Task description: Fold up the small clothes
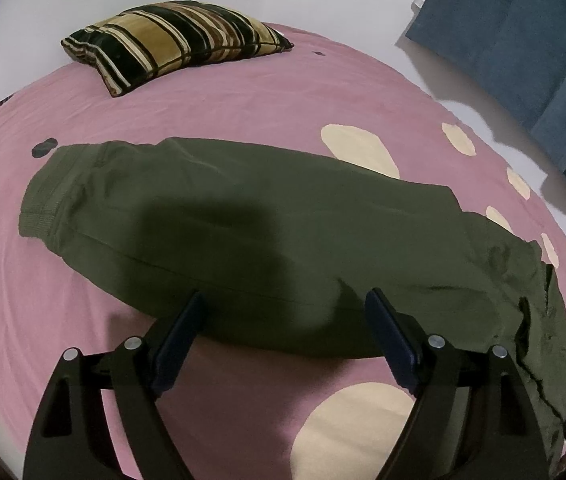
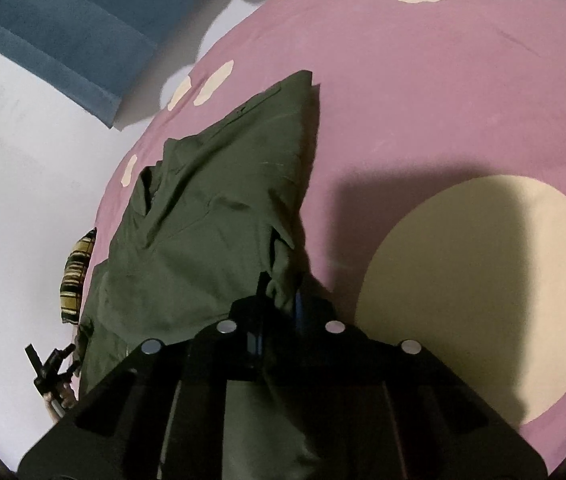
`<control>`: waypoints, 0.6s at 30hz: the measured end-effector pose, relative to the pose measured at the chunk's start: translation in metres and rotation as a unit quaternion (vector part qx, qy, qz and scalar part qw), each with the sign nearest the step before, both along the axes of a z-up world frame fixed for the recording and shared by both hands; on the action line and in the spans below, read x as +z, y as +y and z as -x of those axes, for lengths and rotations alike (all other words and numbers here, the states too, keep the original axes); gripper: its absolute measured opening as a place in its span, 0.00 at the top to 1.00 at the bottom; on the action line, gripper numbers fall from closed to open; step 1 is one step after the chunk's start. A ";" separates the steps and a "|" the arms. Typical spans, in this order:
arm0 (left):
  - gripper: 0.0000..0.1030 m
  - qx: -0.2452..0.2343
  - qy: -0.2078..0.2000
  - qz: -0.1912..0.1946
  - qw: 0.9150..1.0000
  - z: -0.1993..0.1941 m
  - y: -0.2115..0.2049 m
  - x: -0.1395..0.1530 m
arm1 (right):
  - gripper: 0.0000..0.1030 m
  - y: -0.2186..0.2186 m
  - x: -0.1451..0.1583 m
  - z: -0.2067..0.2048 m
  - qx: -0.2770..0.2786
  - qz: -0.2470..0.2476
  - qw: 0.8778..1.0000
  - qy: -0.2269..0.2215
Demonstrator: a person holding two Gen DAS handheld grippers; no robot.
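Observation:
An olive-green garment (image 1: 243, 220) lies lengthwise across the pink bed sheet (image 1: 243, 112), its ribbed cuff at the left and its crumpled end at the right. My left gripper (image 1: 286, 296) hangs open just over the garment's near edge, with nothing between its fingers. In the right wrist view the same garment (image 2: 211, 220) stretches away from me. There my right gripper (image 2: 279, 294) is shut on a bunched fold at its near corner. The left gripper (image 2: 51, 368) shows small at the lower left of that view, beside the garment's far end.
A striped brown and black pillow (image 1: 175, 40) lies at the back of the bed near the white wall. A blue cloth (image 1: 523, 60) hangs off the bed's right side. The sheet (image 2: 443, 100) has cream spots, including a large circle (image 2: 483, 292) beside my right gripper.

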State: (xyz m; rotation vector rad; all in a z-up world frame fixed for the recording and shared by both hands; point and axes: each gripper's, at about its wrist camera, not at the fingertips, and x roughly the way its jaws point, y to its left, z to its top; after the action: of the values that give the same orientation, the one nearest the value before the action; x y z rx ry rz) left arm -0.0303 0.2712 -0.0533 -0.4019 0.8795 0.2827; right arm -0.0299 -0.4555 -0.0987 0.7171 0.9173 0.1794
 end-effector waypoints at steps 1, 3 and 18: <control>0.21 -0.001 0.000 -0.001 1.000 0.000 0.000 -0.001 | 0.90 0.000 -0.001 0.001 0.000 0.001 1.000 -0.001; 0.21 -0.002 0.001 -0.002 1.000 -0.001 0.000 -0.001 | 0.90 -0.001 0.000 0.001 0.000 0.000 1.000 -0.003; 0.21 0.016 -0.011 0.001 1.000 0.005 0.016 -0.001 | 0.71 -0.035 0.039 -0.055 -0.047 -0.002 0.999 -0.023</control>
State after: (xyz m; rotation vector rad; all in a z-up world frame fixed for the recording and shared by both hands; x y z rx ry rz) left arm -0.0349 0.2872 -0.0545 -0.4216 0.8522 0.3065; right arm 0.0249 -0.4903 -0.0597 0.7561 0.8380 0.1144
